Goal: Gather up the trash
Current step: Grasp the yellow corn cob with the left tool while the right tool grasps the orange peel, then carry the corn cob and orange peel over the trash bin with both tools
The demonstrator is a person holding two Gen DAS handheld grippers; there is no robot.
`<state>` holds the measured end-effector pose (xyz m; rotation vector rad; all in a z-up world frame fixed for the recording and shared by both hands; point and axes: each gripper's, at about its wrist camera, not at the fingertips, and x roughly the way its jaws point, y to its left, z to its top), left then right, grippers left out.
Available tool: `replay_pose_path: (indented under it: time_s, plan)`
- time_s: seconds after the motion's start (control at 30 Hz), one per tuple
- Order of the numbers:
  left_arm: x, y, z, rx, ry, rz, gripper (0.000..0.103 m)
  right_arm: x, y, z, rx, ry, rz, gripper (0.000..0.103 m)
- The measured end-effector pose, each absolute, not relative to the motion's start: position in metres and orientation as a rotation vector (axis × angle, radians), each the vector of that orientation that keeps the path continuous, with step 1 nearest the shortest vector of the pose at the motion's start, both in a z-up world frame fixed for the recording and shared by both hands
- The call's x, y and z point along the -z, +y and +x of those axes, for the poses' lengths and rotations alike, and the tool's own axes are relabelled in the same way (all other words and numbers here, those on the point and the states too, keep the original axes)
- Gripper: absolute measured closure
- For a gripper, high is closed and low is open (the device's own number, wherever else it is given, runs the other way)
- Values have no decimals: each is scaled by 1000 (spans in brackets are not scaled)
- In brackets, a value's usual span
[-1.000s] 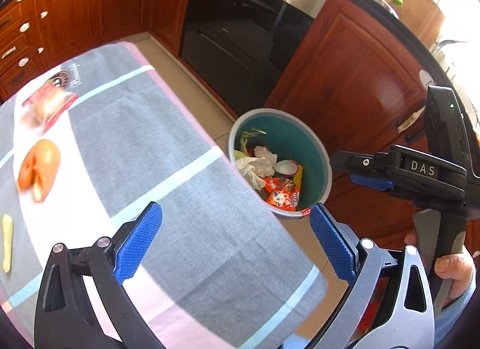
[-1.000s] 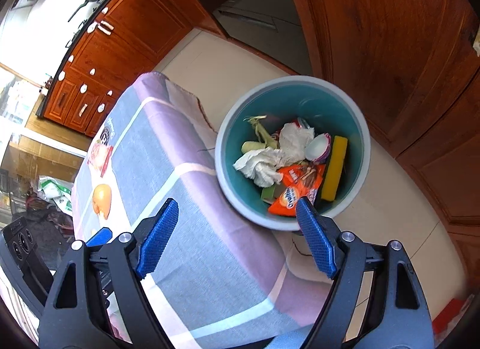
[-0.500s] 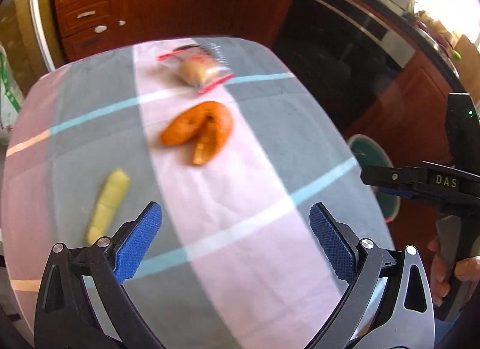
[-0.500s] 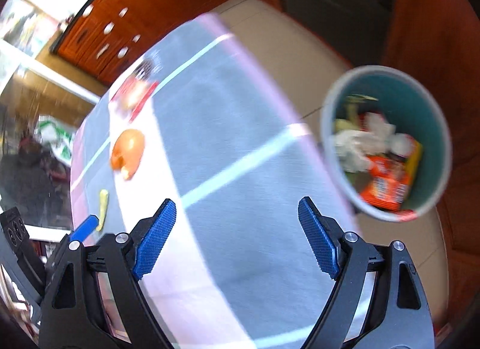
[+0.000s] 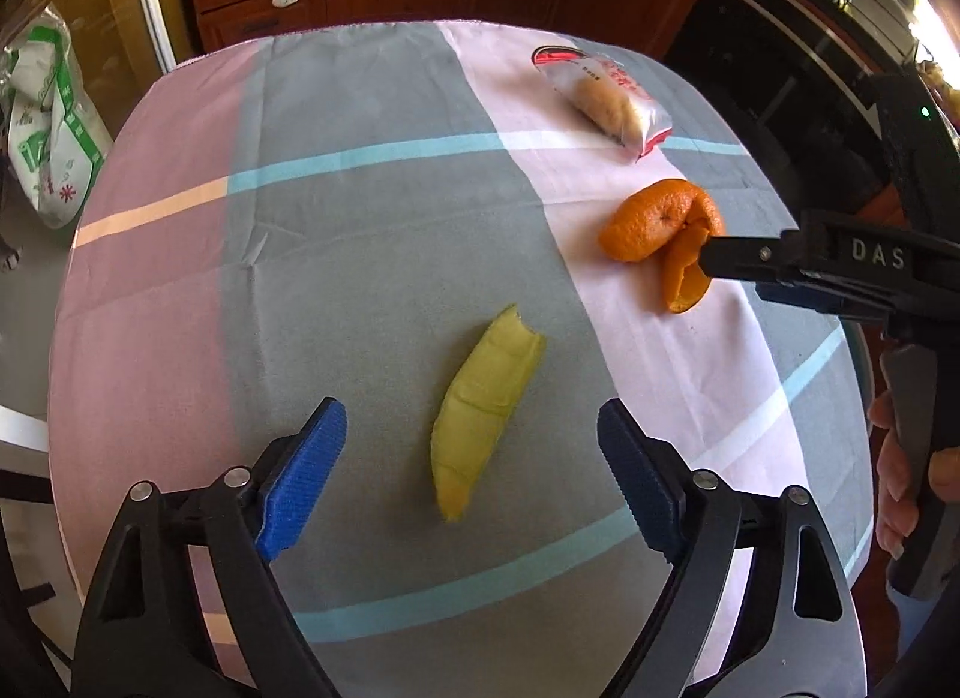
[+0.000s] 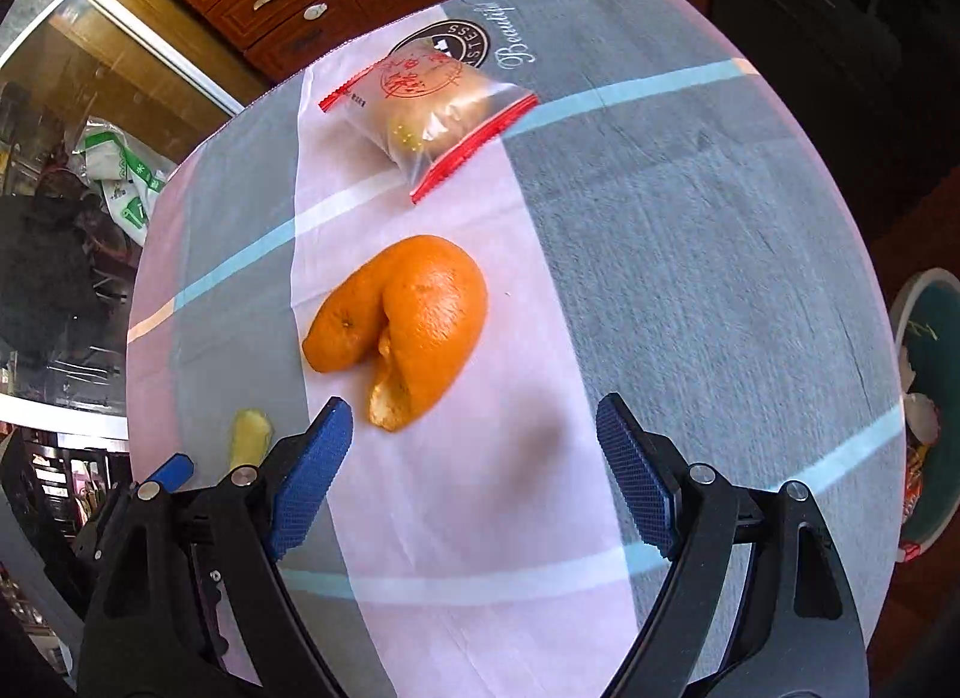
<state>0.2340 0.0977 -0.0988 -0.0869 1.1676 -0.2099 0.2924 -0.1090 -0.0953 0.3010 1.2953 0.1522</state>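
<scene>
Orange peel [image 6: 401, 321] partly hidden behind right gripper [image 6: 474, 476], both grippers released, left gripper [image 5: 471, 485] narrowing over yellow peel [image 5: 480, 407]

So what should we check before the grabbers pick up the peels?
1. Left hand-held gripper empty, jaws apart though just narrowing: ok.
2. Long yellow-green peel strip lying flat on the striped tablecloth, lined up between the left jaws: ok.
3. Right hand-held gripper open and empty: ok.
4. Curled orange peel centred between the right jaws: not ok, it lies ahead and towards the left finger.
5. Clear red-edged food packet apart from both peels: ok.
6. Teal round bin has room: cannot tell.
</scene>
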Motion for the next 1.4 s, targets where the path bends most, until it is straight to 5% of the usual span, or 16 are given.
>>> replay_pose_path:
  time_s: [0.13,0.4,0.53,0.63,0.93,1.4]
  plan:
    - [106,103,236,209,1171,-89,29,102,-90,309,-160,1289,267,23]
    - [109,89,230,193,1130,10,33,108,-67,324,-163,1237,184,24]
    - [106,81,222,164,1091,57,76,106,-60,318,-182,1201,120,49]
    - [100,85,222,158,1082,14,85,104,-62,312,-222,1212,150,65]
    - [74,81,208,203,1085,-97,86,90,-93,284,-241,1210,226,70]
    - [20,-42,184,374,1014,22,86,42,-227,221,-159,1095,383,71]
